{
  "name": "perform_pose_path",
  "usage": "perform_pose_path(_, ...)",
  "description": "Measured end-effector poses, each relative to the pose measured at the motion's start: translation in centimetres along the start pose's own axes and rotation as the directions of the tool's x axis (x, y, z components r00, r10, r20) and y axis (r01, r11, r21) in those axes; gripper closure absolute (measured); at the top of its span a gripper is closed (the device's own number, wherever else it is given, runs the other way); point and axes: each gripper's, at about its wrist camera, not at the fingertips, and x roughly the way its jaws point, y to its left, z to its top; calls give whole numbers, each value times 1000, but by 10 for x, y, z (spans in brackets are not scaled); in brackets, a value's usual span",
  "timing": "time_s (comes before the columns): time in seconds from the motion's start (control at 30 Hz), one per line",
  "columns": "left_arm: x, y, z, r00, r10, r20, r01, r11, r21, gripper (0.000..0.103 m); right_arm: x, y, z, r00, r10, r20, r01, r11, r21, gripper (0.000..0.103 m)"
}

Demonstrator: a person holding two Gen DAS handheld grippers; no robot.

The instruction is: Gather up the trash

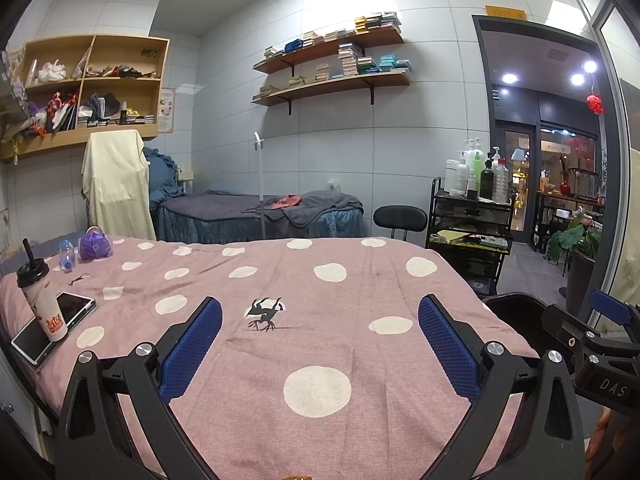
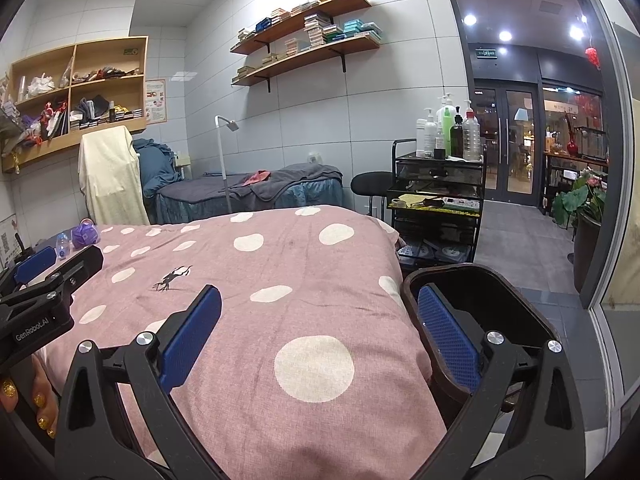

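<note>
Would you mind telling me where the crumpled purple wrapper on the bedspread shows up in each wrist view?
Left wrist: the purple wrapper lies far left on the bedspread's back edge, right of the small plastic bottle.
Right wrist: the purple wrapper sits far left, above the left gripper.
Shared landmark: the black twig-like scrap.

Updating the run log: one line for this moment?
left gripper: open, empty | right gripper: open, empty | cup, bottle on bed | bin bedside

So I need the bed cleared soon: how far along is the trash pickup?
Nothing looks done yet. Both the left gripper and right gripper are open and hold nothing. Left to collect on the bed: cup, small bottle, purple wrapper. The black bin sits beside the bed.
</note>
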Motion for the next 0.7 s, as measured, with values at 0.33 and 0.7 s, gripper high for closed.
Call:
perform_pose_path(0.33, 4, -3, 2, 1000, -8, 10, 8, 1000, 15, 6, 0, -1, -1, 1000, 1, -1, -1, 1000, 4, 6)
perform_pose_path(0.7, 6, 0, -1, 1000, -12, 4, 12, 1000, 16, 6, -1, -1, -1, 1000, 0, 0, 0, 1000, 3, 6)
